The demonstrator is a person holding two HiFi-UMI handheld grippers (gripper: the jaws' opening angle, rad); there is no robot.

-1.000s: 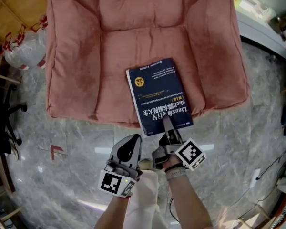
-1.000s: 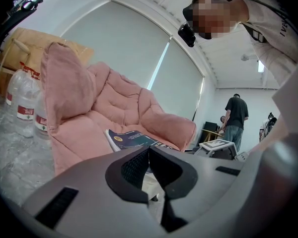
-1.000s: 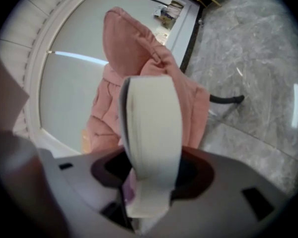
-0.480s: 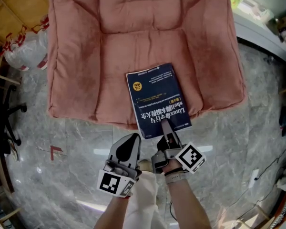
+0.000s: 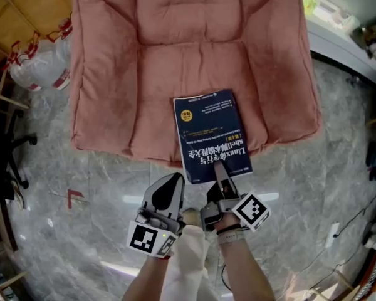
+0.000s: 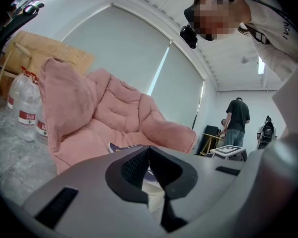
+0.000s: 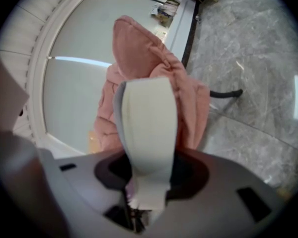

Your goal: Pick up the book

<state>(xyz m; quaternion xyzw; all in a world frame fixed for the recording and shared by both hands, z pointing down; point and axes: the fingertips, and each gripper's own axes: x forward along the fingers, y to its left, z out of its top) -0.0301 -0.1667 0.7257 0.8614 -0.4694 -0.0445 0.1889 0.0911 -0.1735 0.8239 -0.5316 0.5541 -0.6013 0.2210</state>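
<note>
Right gripper: its jaws have just been closing and clamp the near edge of the blue book (cover reads "Linux" and "shell"), lying at the pink cushion's front lip. Left gripper: jaws pressed together, empty.

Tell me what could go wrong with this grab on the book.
The right gripper, whose jaws have just been closing, pinches the book only by its near edge: it may sag, fan open or slip out. The left gripper, shut, gives no support, so it could slide off the cushion.
</note>
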